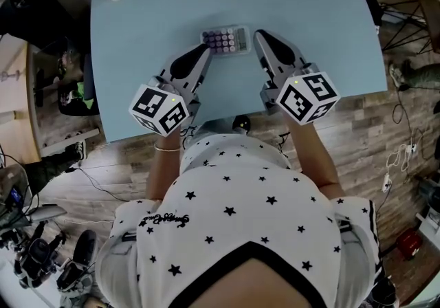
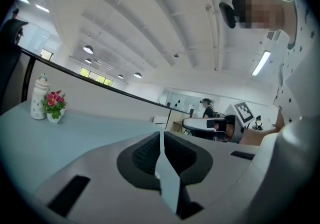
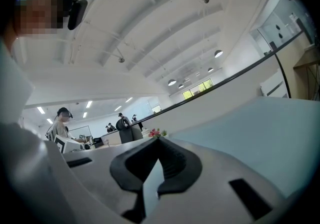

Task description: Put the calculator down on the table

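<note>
Lit brightly and evenly from above by round ceiling lamps (image 2: 88, 49) and a long strip light (image 2: 262, 63). Only faint, soft shadows on the pale blue table (image 1: 137, 59). Dimmer over the floor (image 1: 385, 135) at the head view's margins. Strongly bowed in both gripper views, with dark rounded corners. Slightly soft throughout, hazy in the distance.

The table (image 1: 130, 45) is pale blue; the calculator (image 1: 225, 40) is grey with purple keys. The left gripper (image 1: 204, 50) and right gripper (image 1: 260, 34) are grey with black pads (image 2: 145, 155), their cubes (image 1: 159, 108) white with black square markers. The person's shirt (image 1: 234, 196) is white with black stars.
</note>
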